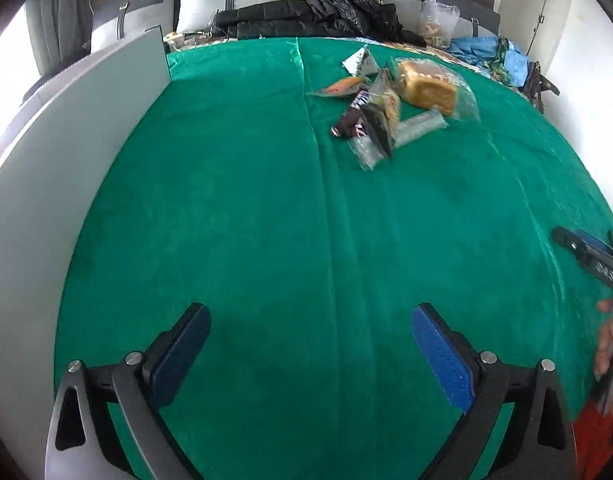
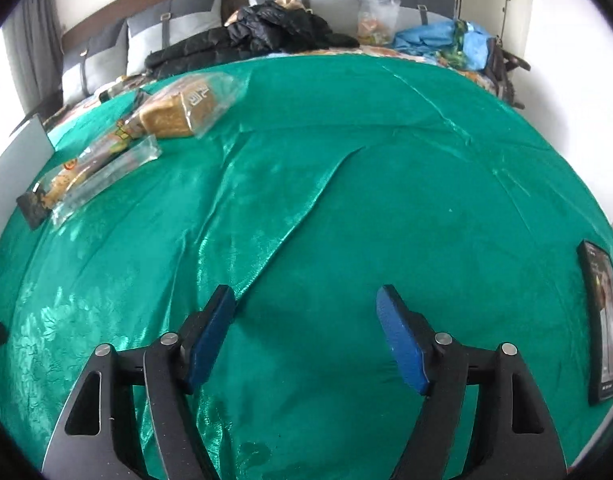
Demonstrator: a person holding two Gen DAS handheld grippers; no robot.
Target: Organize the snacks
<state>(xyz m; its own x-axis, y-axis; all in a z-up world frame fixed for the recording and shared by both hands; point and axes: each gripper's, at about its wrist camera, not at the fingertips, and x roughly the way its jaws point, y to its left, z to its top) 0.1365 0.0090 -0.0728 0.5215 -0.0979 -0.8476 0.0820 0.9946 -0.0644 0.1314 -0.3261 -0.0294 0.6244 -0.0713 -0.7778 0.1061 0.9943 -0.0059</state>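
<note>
We hold both claws above the green cloth [image 1: 246, 220]. The left gripper [image 1: 310, 356] stands spread wide with nothing between its pads, only bare cloth beneath. The right gripper [image 2: 306, 336] is also parted and empty. Just right of it a dark flat packet [image 2: 602, 324] lies alone at the cloth's edge. Farther out, well beyond both claws, the snacks sit in one loose heap [image 1: 386, 108]: a bagged loaf [image 1: 428, 86], a chocolate bar [image 1: 352, 114] and clear wrappers touching one another. Behind the heap lies a black jacket [image 1: 318, 16]. We judge sorting hasn't started; next we must reach the heap and pick one item.
</note>
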